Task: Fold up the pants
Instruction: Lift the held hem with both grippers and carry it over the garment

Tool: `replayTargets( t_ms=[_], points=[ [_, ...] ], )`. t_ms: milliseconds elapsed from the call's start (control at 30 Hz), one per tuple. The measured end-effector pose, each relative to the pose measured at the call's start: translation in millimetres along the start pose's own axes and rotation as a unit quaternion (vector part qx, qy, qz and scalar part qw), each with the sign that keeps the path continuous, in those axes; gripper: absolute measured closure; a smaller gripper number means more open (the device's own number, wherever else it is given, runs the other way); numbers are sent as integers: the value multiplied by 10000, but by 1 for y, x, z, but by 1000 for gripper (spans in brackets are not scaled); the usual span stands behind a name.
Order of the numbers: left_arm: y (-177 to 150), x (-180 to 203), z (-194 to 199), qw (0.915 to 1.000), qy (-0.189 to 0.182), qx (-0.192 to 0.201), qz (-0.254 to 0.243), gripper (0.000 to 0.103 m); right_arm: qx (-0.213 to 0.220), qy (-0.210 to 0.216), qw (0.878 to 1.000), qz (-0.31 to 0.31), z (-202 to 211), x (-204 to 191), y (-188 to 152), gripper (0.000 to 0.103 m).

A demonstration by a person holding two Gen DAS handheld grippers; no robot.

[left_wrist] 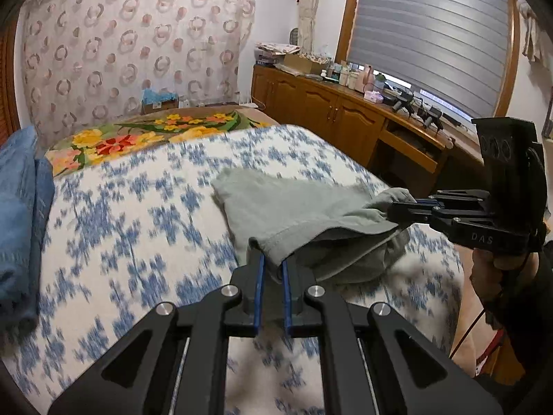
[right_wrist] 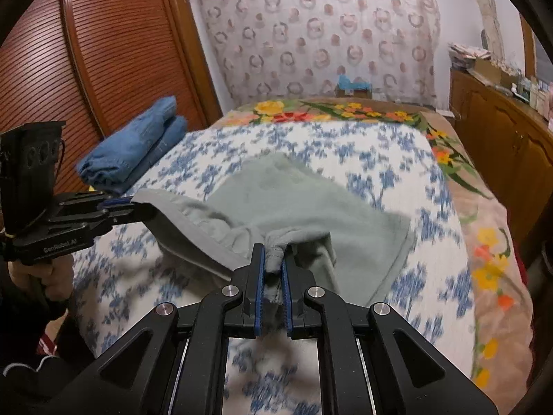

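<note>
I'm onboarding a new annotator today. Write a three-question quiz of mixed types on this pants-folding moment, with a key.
1. True or false: both the left claw and the right claw are shut on the grey-green pants.
2. Multiple choice: the folded blue jeans lie (A) on the wooden cabinet, (B) on the bed, near the slatted wooden door, (C) under the pants.
3. Fill in: the pants lie partly on a white bedspread with a ____ pattern.

Key: 1 true; 2 B; 3 blue.
</note>
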State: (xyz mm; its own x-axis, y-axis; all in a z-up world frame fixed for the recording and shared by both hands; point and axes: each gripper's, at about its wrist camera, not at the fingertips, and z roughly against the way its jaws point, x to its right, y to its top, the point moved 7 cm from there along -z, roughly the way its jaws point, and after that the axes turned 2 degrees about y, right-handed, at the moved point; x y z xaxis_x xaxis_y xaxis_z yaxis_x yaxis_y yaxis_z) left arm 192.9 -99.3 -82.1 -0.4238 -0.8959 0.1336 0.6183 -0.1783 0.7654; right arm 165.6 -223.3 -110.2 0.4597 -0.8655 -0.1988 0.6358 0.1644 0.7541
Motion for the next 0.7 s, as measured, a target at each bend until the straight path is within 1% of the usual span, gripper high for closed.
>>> replayTargets(
  t_ms=[133, 300, 333, 433, 467, 533, 633, 700],
  points=[
    [39, -11, 5, 9997, 61, 212, -36, 97, 128, 0, 9998, 158, -1, 1, 38, 97],
    [103, -34, 13, 9977, 288, 586, -156, 97, 403, -55, 9980, 486, -5, 2, 108, 97],
    [120, -40, 15, 9968, 368, 685, -184, 97, 483, -66, 9973, 556, -7, 2, 128, 97],
    [157, -54, 22, 9932, 605, 942, -302, 97, 721, -129, 9948, 709, -14, 1, 173, 97],
    [171, -59, 25, 9917, 685, 1033, -331, 97, 819, -135, 9939, 723, -16, 1, 191, 97],
    [199, -66, 37, 9879, 815, 1254, -412, 97, 965, -137, 9927, 711, -18, 0, 218, 98],
    [223, -74, 54, 9835, 885, 1495, -500, 97, 1313, -177, 9883, 754, -11, -6, 260, 98],
    [229, -80, 64, 9812, 988, 1563, -553, 97, 1452, -199, 9863, 756, -5, -10, 276, 98]
  ],
)
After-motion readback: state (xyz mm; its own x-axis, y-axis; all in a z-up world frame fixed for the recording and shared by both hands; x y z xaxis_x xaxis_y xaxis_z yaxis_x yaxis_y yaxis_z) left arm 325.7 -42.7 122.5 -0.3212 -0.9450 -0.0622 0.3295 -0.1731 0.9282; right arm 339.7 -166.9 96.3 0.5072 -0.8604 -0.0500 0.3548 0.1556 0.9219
